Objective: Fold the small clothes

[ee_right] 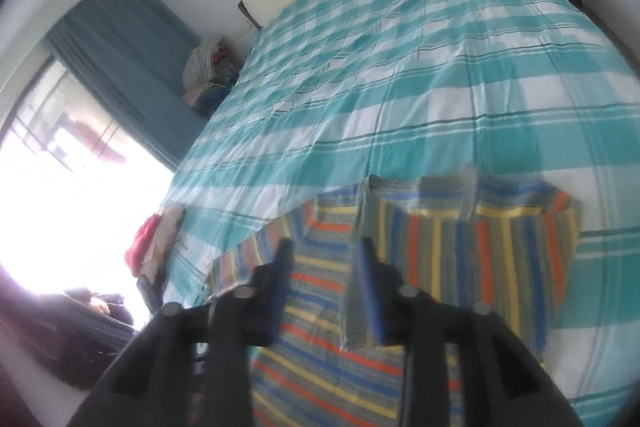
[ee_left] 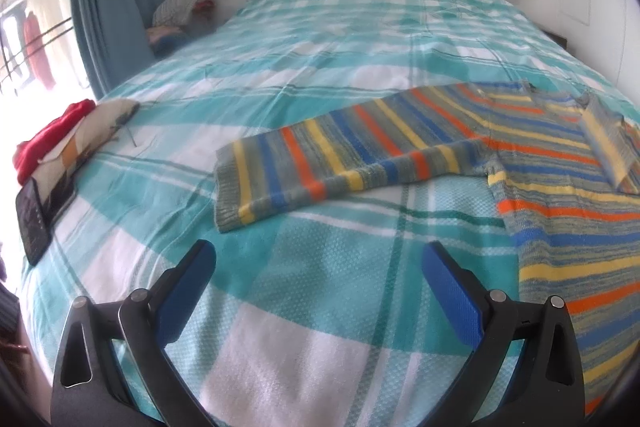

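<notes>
sweater: striped knit sweater (ee_left: 552,187), lying flat on the checked bedspread (ee_left: 304,291) toward the near right of the bed, body spread so it can be folded in place.
far left edge: red garment (ee_left: 48,139) and a patterned cloth (ee_left: 92,135) heaped at the bed's side beside a dark phone-like slab (ee_left: 34,219); well apart from the sweater, judged to be set aside, not in hand.
left gripper: left gripper (ee_left: 316,279) hovers over bare bedspread, fingers spread wide, nothing between them; it points toward the sleeve cuff but is not touching it.
left sleeve: left sleeve (ee_left: 348,151) stretched straight out from the body, cuff nearest the left gripper; unfolded, judged the next part to bring in.
right sleeve: right sleeve (ee_right: 460,259) already turned in over the chest, lying on the body in both views.
right gripper: right gripper (ee_right: 324,267) sits over the sweater's body, fingers part open with a moderate gap; the view is blurred, and whether the folded sleeve edge is pinched or merely beside one finger cannot be told.
progress: one sleeve in, one out; body fold not yet made.
risk: loose knit may drag or bunch if lifted by one corner.
</notes>
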Demonstrator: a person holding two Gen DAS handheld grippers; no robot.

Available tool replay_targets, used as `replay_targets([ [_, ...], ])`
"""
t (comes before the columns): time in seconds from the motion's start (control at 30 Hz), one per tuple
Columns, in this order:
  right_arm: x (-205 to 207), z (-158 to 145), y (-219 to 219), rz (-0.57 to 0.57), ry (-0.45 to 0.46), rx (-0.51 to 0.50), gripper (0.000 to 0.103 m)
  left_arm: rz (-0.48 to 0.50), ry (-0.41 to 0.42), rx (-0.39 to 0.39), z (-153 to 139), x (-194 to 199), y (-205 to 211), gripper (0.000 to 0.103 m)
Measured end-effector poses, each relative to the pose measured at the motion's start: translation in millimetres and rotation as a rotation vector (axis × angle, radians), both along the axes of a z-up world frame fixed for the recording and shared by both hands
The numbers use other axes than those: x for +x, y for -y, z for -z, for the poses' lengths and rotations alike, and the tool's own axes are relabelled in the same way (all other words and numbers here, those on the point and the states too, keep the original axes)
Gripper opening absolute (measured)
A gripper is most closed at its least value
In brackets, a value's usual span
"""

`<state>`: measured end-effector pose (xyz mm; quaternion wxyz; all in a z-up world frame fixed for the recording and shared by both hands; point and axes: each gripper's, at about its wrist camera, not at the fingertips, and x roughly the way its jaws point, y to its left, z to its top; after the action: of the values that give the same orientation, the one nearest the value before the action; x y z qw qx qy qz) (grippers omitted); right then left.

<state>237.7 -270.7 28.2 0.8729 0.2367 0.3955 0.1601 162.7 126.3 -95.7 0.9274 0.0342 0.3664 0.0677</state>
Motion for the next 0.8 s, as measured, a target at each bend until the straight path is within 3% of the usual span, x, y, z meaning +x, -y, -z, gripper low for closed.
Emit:
replay_targets([
  [0.3, -40, 23, 40, 0.094, -0.027, -0.092, 0.059, 0.004, -0.042, -0.064, 4, 6, -1, 0.103],
  [0.5, -97, 78, 72, 0.201, -0.068, -0.349, 0.06, 0.041, -0.162, -0.087, 25, 15, 6, 0.103],
  [0.57, -117, 98, 86, 0.25, -0.079, -0.404, 0.06, 0.039, -0.207, -0.09, 34, 20, 6, 0.103],
  [0.8, -181, 145, 133, 0.468, -0.061, -0.514, 0.065, 0.038, -0.217, -0.087, 39, 19, 7, 0.103],
])
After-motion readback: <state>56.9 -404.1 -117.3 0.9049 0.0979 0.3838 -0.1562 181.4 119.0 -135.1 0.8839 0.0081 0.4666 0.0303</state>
